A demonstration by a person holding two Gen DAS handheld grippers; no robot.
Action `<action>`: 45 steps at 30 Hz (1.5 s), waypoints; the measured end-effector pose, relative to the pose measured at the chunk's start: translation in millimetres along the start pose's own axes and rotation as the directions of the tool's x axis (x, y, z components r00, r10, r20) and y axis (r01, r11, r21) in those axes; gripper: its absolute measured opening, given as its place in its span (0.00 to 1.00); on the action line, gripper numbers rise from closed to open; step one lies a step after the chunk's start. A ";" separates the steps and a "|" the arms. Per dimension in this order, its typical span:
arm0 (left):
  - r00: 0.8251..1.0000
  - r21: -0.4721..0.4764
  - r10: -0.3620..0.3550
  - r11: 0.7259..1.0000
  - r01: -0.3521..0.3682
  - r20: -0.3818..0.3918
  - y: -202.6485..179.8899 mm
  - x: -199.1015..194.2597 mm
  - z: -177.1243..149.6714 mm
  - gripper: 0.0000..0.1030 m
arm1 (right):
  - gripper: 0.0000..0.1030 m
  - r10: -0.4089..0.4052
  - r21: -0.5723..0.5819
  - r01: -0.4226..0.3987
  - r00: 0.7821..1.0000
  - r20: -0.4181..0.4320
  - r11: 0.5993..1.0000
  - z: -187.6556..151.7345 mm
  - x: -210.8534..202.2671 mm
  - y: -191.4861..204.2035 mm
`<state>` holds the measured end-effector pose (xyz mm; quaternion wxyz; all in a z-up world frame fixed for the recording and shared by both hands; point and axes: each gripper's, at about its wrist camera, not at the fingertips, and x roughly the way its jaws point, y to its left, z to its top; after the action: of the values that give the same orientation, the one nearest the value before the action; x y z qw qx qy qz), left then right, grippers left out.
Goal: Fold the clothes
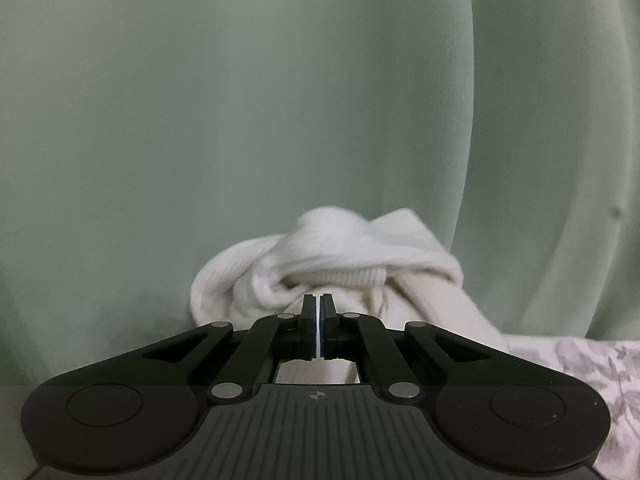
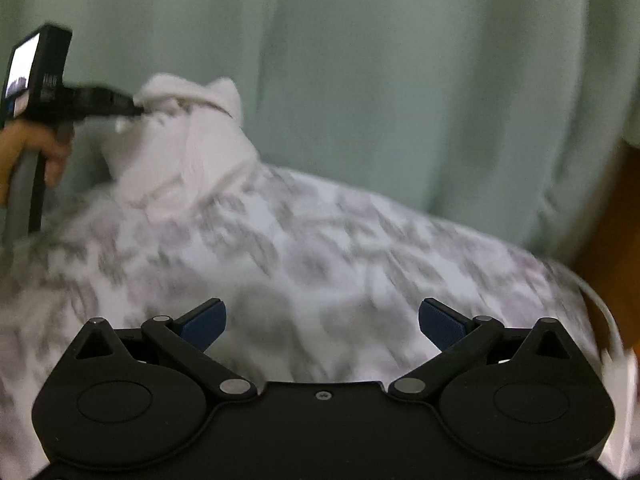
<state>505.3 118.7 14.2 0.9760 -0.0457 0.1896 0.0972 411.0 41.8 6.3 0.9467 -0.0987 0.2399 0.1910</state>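
garment on bedspread, curtain behind

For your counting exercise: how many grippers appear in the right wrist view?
2. The right gripper fills the bottom foreground, jaws wide apart over the patterned cloth. The left gripper is at upper left, clamped on the white garment.

Cream-white garment, pale green curtain — bedsheet white with grey floral print.

Motion blur smears the floral bedsheet, and the white garment may be knitted.
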 end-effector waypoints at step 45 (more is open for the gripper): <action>0.991 0.053 -0.088 0.994 0.093 -0.100 17.9 22.2 -19.5 0.20 | 0.13 0.287 0.262 -0.260 0.955 -0.070 0.929 92.8 159.7 58.4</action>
<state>514.8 137.6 -13.2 0.9699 -0.0309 0.2373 0.0451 555.4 170.9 2.5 0.9014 0.0458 0.3239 0.2838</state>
